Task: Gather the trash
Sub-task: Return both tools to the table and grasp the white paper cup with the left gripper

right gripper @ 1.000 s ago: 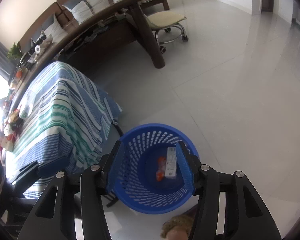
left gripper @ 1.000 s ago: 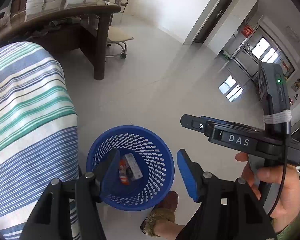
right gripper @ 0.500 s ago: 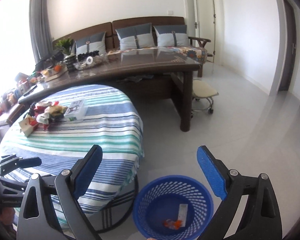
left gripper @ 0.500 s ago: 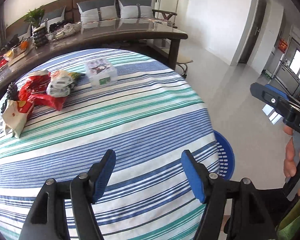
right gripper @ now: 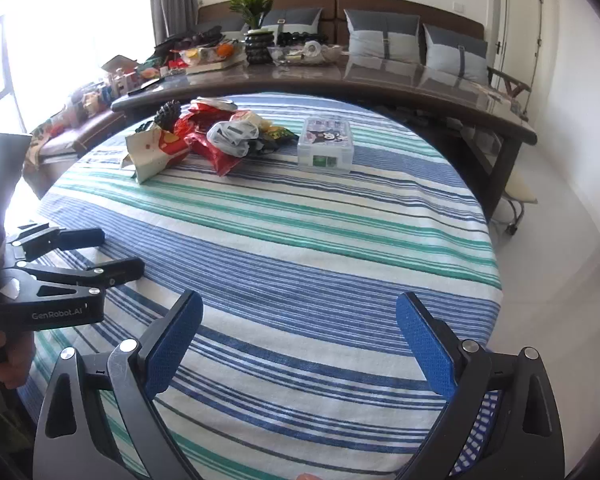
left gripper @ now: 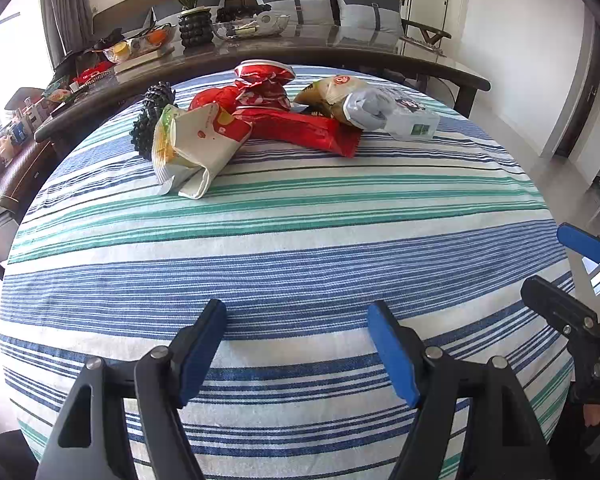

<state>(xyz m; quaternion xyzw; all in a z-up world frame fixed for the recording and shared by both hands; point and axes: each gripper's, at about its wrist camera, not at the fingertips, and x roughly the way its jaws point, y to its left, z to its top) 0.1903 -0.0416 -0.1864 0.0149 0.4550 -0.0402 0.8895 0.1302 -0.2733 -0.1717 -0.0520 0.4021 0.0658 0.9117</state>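
A heap of trash lies at the far side of the round striped table (left gripper: 284, 240): a white and yellow snack bag (left gripper: 196, 142), red wrappers (left gripper: 300, 128), a grey plastic bag (left gripper: 364, 110) and a white tissue pack (left gripper: 414, 122). The same heap (right gripper: 216, 136) and tissue pack (right gripper: 326, 148) show in the right wrist view. My left gripper (left gripper: 296, 344) is open and empty over the table's near edge. My right gripper (right gripper: 300, 344) is open and empty, to the right of the left one. The blue bin (right gripper: 480, 436) peeks out below the table edge, behind my right finger.
A long dark wooden table (left gripper: 340, 50) with bowls, a plant and clutter stands behind the round table. A sofa with grey cushions (right gripper: 384, 36) is against the wall. A stool (right gripper: 518, 200) stands on the white floor at the right.
Both grippers have swung up from over the blue bin to face the striped table and the trash heap. The right gripper's jaws have opened wider. Both are empty throughout.
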